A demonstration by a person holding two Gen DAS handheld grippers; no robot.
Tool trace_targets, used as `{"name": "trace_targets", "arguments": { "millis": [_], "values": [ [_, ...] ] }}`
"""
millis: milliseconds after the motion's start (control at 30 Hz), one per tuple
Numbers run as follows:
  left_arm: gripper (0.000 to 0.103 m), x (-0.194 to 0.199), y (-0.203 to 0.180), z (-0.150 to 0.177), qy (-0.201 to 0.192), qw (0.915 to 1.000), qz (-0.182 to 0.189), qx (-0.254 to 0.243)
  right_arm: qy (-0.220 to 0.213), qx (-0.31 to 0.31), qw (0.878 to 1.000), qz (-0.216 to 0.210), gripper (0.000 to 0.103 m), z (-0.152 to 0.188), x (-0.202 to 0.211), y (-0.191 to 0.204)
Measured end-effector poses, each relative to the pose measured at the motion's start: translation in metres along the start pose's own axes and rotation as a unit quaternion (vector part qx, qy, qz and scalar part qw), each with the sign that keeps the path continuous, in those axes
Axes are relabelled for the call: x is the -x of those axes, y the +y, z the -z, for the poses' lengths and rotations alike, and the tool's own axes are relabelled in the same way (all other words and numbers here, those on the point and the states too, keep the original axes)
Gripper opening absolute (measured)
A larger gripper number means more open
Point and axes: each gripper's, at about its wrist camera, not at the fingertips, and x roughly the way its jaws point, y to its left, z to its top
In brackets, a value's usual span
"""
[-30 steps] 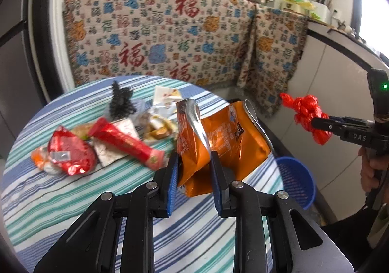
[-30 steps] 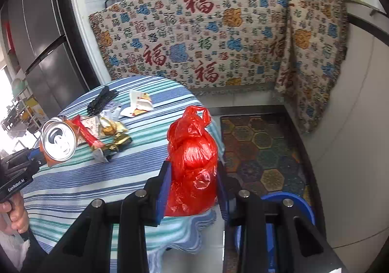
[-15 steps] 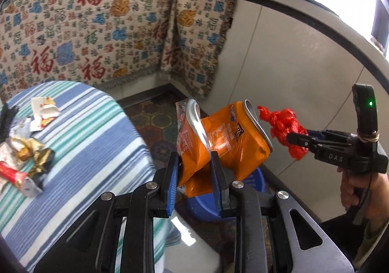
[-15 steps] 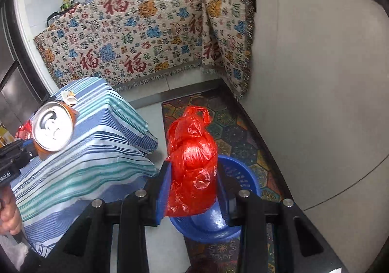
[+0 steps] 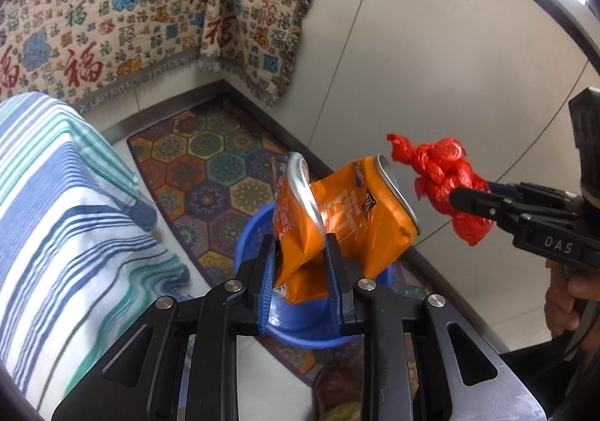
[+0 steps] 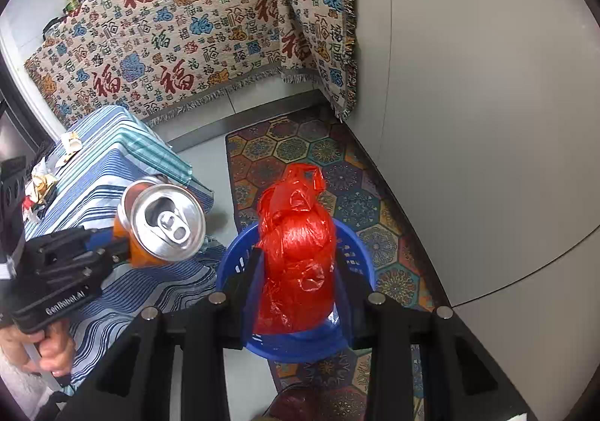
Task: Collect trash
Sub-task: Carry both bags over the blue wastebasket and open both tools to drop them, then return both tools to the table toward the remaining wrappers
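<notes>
Left wrist view: your left gripper [image 5: 300, 271] has its jaws closed on the crushed orange can [image 5: 337, 218] at lower centre, above the blue basket [image 5: 247, 237]. At the right edge, your right gripper [image 5: 468, 201] pinches the red bag [image 5: 446, 173].

Right wrist view: your right gripper [image 6: 296, 282] clamps the red bag [image 6: 296, 248] at lower centre, over the basket [image 6: 356, 244]. Left of centre, the can [image 6: 165, 222] sits in your left gripper [image 6: 116, 244], beside the striped table [image 6: 112, 158].

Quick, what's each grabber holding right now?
Left gripper: closed on the crushed orange can, above the blue basket.
Right gripper: closed on the red plastic bag, also over the basket.
</notes>
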Motion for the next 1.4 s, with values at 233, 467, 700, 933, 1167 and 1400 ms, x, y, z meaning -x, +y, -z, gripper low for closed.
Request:
{"name": "trace_targets", "arguments": {
  "millis": [233,467,700,933,1167,1400],
  "values": [
    [0.024,-0.027,-0.007,0.002,0.023,0.9996,-0.002,-0.019,0.007,-0.016,1.0,0.005,0.035,-0.006,-0.011,-0.009],
    [0.024,-0.045,-0.013,0.0,0.035,0.999,-0.003,-0.028,0.01,-0.028,1.0,0.0,0.038,-0.009,-0.018,-0.012],
    [0.052,-0.056,-0.024,0.002,0.042,0.998,0.005,-0.046,0.008,-0.042,0.999,-0.006,0.054,-0.011,-0.022,-0.016],
    [0.067,-0.055,-0.022,-0.002,0.033,0.9989,0.005,-0.032,-0.008,-0.043,0.999,-0.018,0.057,-0.018,-0.017,-0.012],
    [0.068,-0.004,-0.005,-0.003,-0.015,0.9998,-0.005,-0.008,-0.051,-0.025,0.998,-0.018,0.057,-0.026,0.003,0.004],
    [0.074,0.09,0.033,0.024,-0.077,0.9958,-0.047,0.017,-0.104,0.04,0.993,-0.027,0.057,-0.032,0.031,0.061]
  ]
}}
